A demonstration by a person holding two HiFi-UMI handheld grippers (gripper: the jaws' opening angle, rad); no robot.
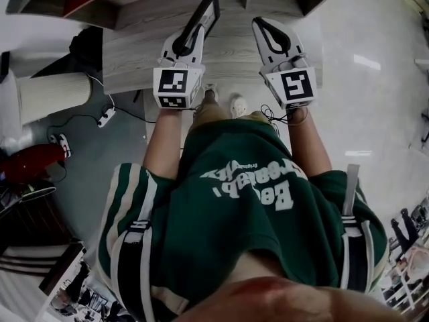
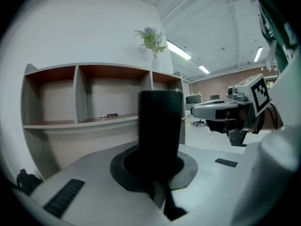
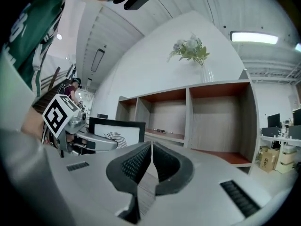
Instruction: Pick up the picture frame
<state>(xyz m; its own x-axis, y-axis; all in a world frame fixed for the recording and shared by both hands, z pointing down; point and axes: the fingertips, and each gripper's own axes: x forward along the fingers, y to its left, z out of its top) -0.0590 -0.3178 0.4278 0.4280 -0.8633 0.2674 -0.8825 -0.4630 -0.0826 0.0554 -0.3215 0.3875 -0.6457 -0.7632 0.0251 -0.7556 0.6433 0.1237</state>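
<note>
The picture frame (image 1: 204, 19) is clamped by one edge in your left gripper (image 1: 182, 47), held up before the shelf unit (image 2: 94, 98), your right gripper (image 1: 271, 37) beside it squeezed closed on nothing, so this one-sided pinch may let the frame pivot or slip if you jerk.

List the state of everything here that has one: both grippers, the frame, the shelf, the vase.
left gripper: jaws shut on the picture frame.
right gripper: jaws together, nothing between them.
picture frame: upright, held by the left gripper.
shelf unit: open-fronted, no doors.
vase of flowers: upright on top of the shelf unit.
</note>
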